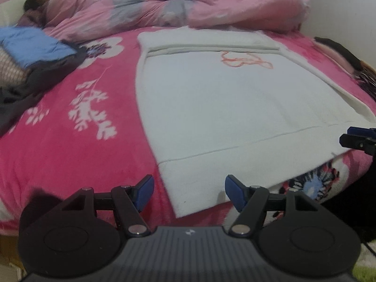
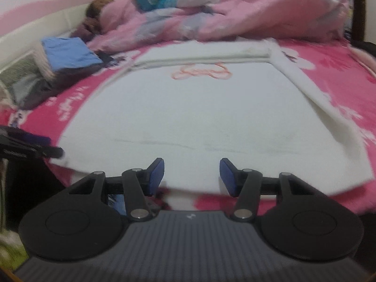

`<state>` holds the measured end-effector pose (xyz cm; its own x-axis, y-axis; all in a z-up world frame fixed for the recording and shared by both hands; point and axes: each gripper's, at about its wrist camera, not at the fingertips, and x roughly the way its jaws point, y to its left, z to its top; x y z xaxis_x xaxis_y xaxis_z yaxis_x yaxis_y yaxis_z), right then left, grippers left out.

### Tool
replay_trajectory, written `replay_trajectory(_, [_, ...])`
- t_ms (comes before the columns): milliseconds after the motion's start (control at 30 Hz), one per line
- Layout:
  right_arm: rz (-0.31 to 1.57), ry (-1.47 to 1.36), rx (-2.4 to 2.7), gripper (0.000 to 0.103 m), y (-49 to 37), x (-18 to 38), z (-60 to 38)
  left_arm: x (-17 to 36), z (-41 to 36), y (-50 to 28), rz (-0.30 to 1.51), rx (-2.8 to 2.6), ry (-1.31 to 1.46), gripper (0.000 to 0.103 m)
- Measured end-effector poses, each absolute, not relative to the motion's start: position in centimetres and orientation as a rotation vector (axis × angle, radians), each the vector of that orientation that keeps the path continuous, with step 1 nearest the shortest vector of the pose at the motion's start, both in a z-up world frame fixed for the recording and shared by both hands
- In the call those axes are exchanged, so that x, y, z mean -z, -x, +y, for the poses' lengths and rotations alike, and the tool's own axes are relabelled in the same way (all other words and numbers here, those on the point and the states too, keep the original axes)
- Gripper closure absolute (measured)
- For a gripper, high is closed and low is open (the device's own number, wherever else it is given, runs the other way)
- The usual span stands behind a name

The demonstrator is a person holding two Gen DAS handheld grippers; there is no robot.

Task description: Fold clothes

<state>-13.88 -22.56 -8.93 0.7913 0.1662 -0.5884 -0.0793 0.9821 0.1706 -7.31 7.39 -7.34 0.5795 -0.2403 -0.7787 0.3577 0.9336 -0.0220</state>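
Left wrist view: left gripper (image 1: pixel 189 192) spread wide, nothing between its blue pads, poised over the near left corner of the white fleece garment with orange embroidered script (image 1: pixel 211 108). Garment flat on the pink floral fleece blanket (image 1: pixel 58 141), far part folded across. Folded blue cloth (image 1: pixel 35 47) far left; rumpled pink quilt (image 1: pixel 188 7) behind.

Right wrist view: right gripper (image 2: pixel 191 176) equally wide apart, empty, just above the garment's (image 2: pixel 199 117) near hem. Left gripper's (image 2: pixel 47 150) blurred tip at the left edge.
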Motion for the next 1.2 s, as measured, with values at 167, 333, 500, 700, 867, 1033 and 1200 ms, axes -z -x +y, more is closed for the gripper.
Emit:
replay_trajectory(167, [0.608,-0.120,-0.209,0.051,13.1,8.3,-20.9,8.1,7.9,7.1,0.930,0.347,-0.091,0.048])
replay_trajectory(333, [0.595,-0.100,-0.284,0.051,12.8,8.3,-19.1,8.3,8.7,7.4,0.935,0.347,-0.050,0.073])
replay_trajectory(500, [0.576,-0.029,-0.370,0.051,12.7,8.5,-16.5,7.8,9.9,7.5,0.921,0.332,0.031,0.097])
replay_trajectory(700, [0.532,0.078,-0.497,0.051,12.5,8.6,-12.7,6.7,11.5,7.4,0.911,0.345,0.155,0.099])
replay_trajectory(867, [0.448,0.203,-0.612,0.053,12.5,8.7,-8.4,5.5,12.0,7.4,0.887,0.380,0.201,0.099])
replay_trajectory(1033, [0.401,0.334,-0.635,0.060,11.4,9.6,-5.1,5.3,12.3,7.2,0.870,0.401,0.217,0.099])
replay_trajectory(1200, [0.402,0.344,-0.615,0.087,10.4,9.9,-4.2,5.5,13.0,6.9,0.859,0.432,0.265,0.099])
